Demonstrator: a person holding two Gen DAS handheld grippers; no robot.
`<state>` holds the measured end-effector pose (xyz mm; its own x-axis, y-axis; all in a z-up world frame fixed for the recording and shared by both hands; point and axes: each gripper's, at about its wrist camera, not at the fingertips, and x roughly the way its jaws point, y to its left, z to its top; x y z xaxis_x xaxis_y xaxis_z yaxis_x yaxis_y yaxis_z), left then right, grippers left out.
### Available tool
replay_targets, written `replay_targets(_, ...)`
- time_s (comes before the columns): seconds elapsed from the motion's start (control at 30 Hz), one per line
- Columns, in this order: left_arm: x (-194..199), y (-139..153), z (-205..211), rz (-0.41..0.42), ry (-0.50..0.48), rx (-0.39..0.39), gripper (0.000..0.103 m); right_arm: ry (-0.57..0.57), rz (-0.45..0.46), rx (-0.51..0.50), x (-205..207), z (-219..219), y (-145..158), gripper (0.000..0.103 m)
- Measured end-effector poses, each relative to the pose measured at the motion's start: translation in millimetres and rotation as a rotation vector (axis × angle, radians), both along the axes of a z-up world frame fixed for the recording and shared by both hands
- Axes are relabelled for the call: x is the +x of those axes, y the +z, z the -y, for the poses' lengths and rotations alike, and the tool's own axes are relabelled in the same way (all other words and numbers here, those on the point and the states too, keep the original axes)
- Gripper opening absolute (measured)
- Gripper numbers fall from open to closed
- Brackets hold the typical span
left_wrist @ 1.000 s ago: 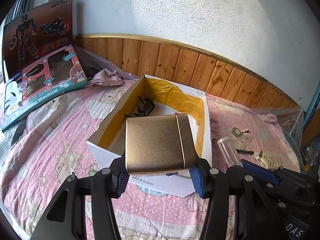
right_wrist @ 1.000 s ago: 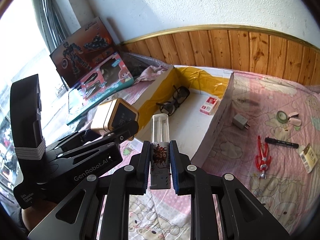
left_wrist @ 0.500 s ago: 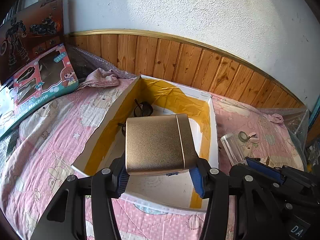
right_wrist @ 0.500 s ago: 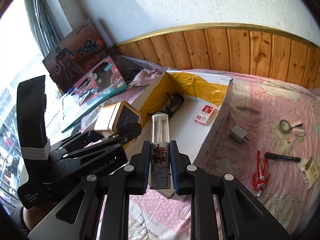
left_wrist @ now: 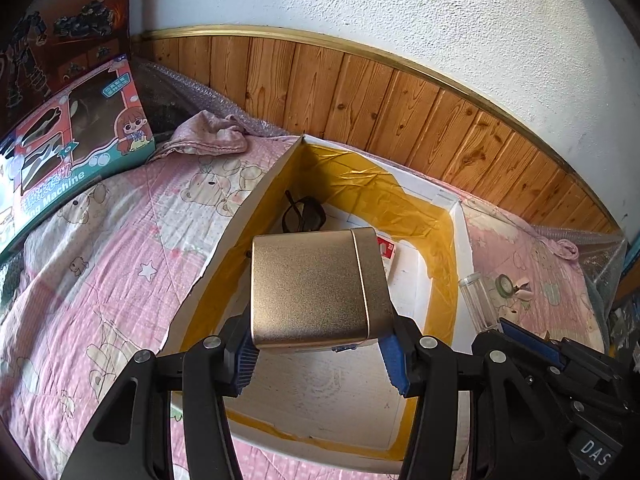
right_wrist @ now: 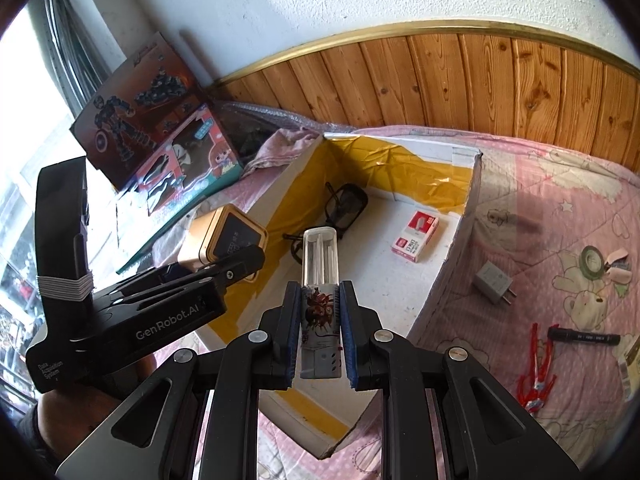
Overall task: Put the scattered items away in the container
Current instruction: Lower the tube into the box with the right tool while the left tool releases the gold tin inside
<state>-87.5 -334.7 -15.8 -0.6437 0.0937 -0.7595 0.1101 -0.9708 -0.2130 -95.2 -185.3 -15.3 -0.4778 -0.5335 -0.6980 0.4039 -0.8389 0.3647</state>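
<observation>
Gold tin [left_wrist: 316,288] is clamped by the left gripper [left_wrist: 320,354] over the box [left_wrist: 452,264]; a clear tube [right_wrist: 320,276] is pinched by the right gripper [right_wrist: 320,340]. Glasses [right_wrist: 340,212] and a red carton [right_wrist: 415,236] lie inside.

My gold tin [left_wrist: 316,288] hides part of the little red and white box [left_wrist: 387,249] and part of the glasses [left_wrist: 303,216] in the big box [left_wrist: 460,264]. My left gripper [right_wrist: 224,268] covers one corner of that tin from the other side. The words on the black marker [right_wrist: 584,336] are too small to read. A packet [right_wrist: 629,364] gets cut off at the picture's edge. The toy boxes [left_wrist: 68,152] are cut off too.
</observation>
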Motion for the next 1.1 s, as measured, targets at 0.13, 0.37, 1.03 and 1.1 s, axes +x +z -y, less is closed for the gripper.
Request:
replay_targets(0.13,-5.3,-4.5,10.1,0.020,0.006,-0.013,0.054,0.007,0.025,-0.010,-19.3,2.4,-3.9,0.019)
replay_targets(0.37,-17.8,-7.6,4.1,0.047,-0.045,-0.043,0.054,0.001,0.091,-0.034,-54.4,7.7,-9.1,0.019)
replay_targets(1.03,-36.7,-23.2,-26.5,0.105,-0.143,-0.089,0.054,-0.008,0.257,0.013,-132.1,36.6,-29.2,0.019)
replay_targets(1.1,-38.2,-23.8,-26.4,0.106,-0.144,-0.089,0.054,-0.007,0.275,0.022,-136.8,38.8,-32.9,0.019)
